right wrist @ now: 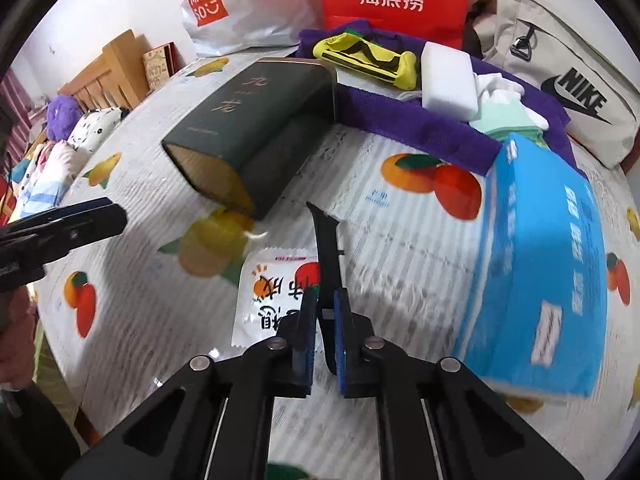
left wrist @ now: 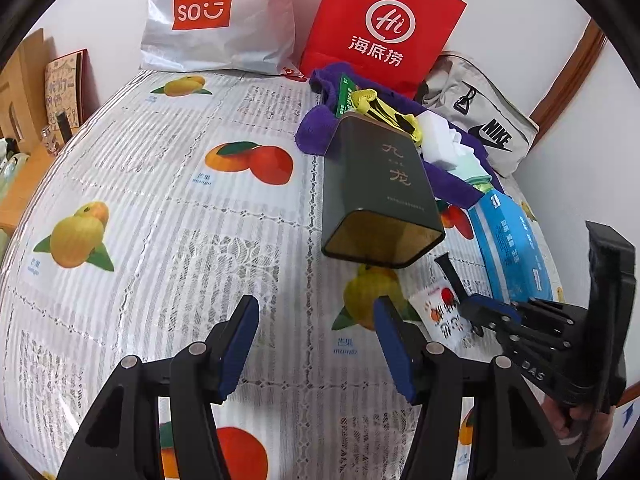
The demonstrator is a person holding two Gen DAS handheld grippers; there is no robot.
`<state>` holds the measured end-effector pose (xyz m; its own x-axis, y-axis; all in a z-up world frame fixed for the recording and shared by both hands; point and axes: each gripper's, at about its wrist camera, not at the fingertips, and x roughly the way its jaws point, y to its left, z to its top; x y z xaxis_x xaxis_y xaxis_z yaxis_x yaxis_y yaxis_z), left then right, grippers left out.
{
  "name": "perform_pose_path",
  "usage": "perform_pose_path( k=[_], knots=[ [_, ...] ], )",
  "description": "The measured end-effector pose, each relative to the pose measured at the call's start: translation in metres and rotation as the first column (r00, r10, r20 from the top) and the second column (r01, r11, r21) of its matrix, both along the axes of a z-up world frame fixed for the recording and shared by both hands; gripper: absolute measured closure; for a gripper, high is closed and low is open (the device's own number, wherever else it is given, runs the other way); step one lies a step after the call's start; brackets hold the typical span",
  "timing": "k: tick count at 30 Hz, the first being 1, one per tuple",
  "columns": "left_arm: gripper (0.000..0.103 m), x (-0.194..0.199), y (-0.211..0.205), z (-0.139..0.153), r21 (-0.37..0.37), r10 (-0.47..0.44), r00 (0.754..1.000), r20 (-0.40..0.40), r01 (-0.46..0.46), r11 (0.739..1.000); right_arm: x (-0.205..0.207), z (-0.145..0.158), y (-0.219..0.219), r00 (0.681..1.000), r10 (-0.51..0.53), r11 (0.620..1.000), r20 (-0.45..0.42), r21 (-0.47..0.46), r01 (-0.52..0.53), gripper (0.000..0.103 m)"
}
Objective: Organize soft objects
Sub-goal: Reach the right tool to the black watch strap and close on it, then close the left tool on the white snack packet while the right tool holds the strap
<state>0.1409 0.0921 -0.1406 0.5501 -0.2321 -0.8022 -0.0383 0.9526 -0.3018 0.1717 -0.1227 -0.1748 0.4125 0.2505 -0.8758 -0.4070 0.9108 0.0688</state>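
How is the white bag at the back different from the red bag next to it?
The white MINISO bag is crinkly and puffed out, while the red Haidilao bag looks flat and stiff. The white bag bears a red square logo with white letters; the red bag bears a white circle logo above Chinese characters. The white bag stands left of the red bag. Both stand upright against the wall at the far edge of the table.

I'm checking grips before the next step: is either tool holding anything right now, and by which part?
The right tool is shut on a thin black strap, gripped near its close end. The left tool is open and holds nothing.

White wall (left wrist: 100, 8), wooden headboard (right wrist: 108, 68)
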Motion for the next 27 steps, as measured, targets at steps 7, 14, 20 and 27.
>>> perform_pose_path(
  k=[7,14,20,27],
  knots=[
    [0.045,-0.005,-0.004,0.000,0.007,-0.009,1.000,-0.005,0.009,1.000,0.007,0.001,-0.006,0.999,-0.043,0.999,-0.010,0.007,0.043,0.099],
    [0.044,-0.004,-0.013,0.000,0.018,-0.036,0.999,-0.008,0.036,0.999,0.015,-0.011,-0.005,0.999,-0.045,0.999,-0.004,0.002,0.045,0.100],
    [0.041,-0.002,-0.038,-0.011,0.000,-0.116,0.993,-0.031,0.116,0.993,-0.018,0.010,-0.021,0.998,-0.026,0.999,0.060,0.040,0.023,0.100],
    [0.024,0.000,-0.074,-0.023,0.003,-0.158,0.987,-0.020,0.158,0.987,-0.069,0.016,-0.051,0.996,-0.005,0.999,0.087,0.052,0.001,0.100]
  ],
)
